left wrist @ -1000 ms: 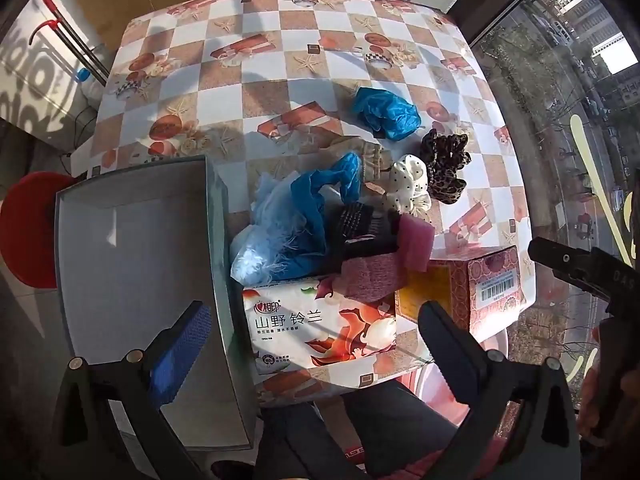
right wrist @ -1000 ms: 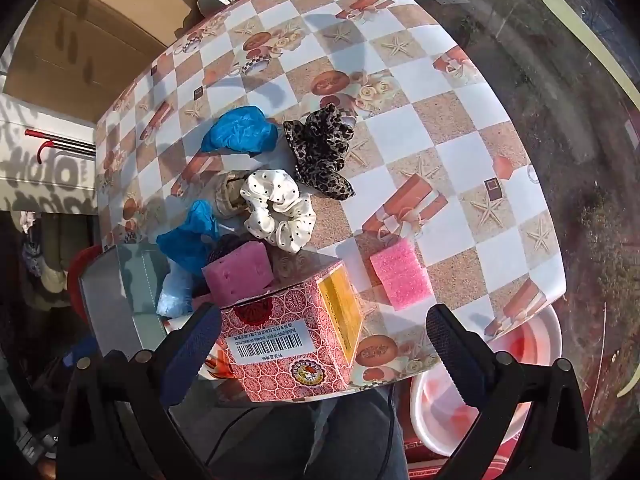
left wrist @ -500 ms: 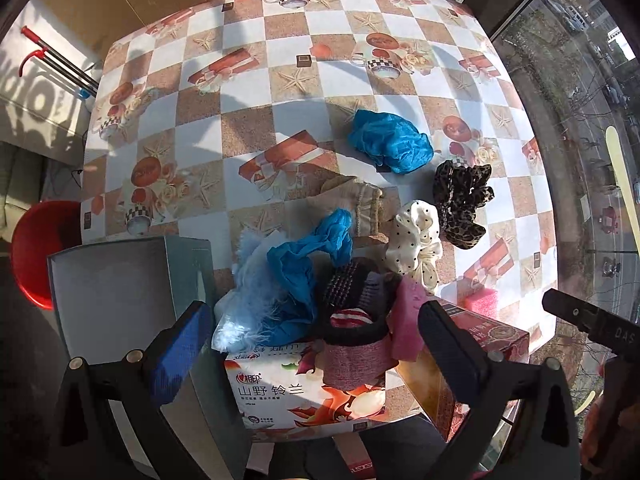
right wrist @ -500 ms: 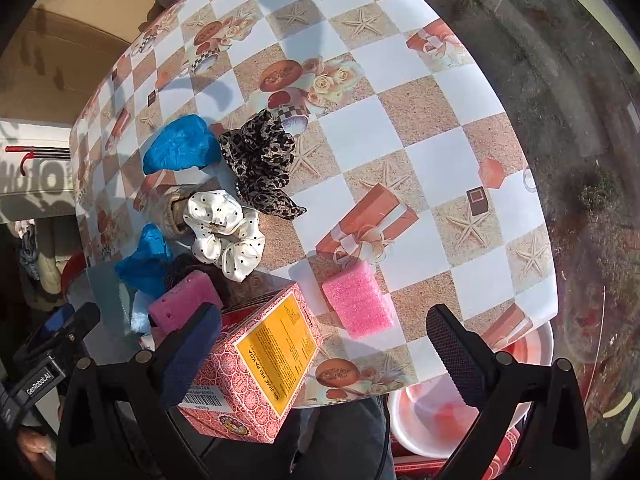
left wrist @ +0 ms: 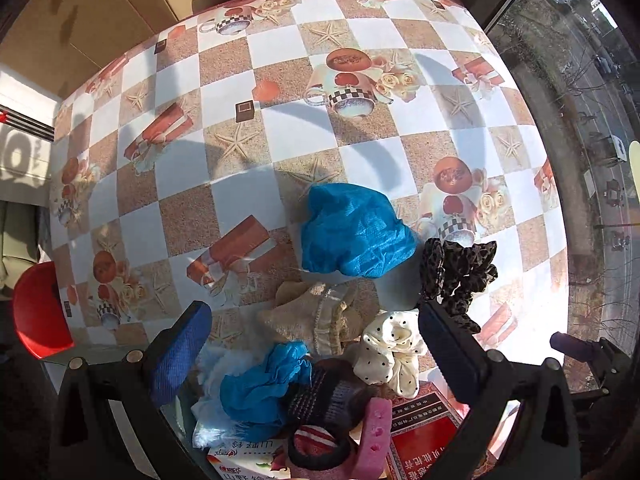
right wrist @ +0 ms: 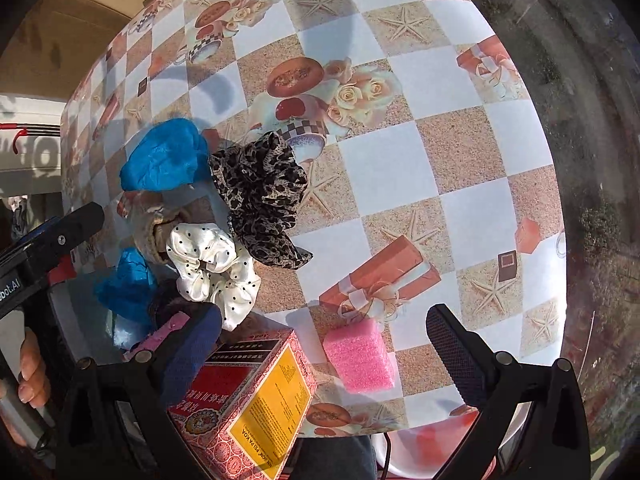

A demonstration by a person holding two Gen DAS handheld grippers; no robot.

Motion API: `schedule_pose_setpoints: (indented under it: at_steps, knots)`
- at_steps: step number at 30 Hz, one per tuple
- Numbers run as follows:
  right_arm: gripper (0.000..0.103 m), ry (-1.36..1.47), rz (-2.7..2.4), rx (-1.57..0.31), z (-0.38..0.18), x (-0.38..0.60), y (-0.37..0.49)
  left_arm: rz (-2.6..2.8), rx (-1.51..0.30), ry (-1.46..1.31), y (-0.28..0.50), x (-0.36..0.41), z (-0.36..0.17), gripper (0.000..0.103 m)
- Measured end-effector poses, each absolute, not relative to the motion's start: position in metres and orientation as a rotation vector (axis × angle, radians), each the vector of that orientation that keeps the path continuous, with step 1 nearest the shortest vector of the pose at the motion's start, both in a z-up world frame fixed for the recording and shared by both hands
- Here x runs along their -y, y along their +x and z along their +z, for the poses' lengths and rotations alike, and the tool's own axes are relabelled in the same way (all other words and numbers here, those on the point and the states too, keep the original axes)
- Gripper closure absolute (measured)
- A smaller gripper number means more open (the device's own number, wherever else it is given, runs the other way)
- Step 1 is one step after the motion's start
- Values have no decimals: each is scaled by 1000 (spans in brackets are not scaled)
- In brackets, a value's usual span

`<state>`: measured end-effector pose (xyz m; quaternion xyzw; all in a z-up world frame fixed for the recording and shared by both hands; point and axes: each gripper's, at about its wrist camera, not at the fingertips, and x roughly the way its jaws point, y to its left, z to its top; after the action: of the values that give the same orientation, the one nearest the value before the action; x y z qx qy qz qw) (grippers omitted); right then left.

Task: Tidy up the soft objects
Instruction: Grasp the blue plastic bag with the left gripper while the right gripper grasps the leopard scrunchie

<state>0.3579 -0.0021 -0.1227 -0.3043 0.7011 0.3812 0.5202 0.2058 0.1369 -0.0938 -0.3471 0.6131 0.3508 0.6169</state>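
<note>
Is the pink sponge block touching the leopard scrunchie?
No, the pink sponge block lies apart from the leopard scrunchie, bare tablecloth between them.

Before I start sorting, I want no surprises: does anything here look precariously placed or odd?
Yes. The red and yellow carton juts past the table edge, so a nudge might tip it off. The soft items are heaped loosely beside it, and one pink sponge lies apart from the pile. Nothing looks damaged or spilled.

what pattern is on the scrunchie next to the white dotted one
Leopard print, dark spots on grey-tan fabric: the leopard scrunchie shows best in the right wrist view.
</note>
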Motion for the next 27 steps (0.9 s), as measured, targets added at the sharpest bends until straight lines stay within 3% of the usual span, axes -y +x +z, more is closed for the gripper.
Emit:
schedule_pose_setpoints:
  at_steps: [15,21,25,27]
  knots:
    - [0,-770,1009,-1642,-171,-49,344,836,-1499,-837,249,-183,-175,1]
    - [0,-820,990,-1615,-189,-67,345,837,-1554,-850,247,-187,-191,17]
    - [0,-885,986,-1574,-198,-84,331,789,-1553,-910,242,-182,-201,37]
    - [10,-909,979,-1554,-199,-88,328,773,-1537,-926,239,-179,-203,51]
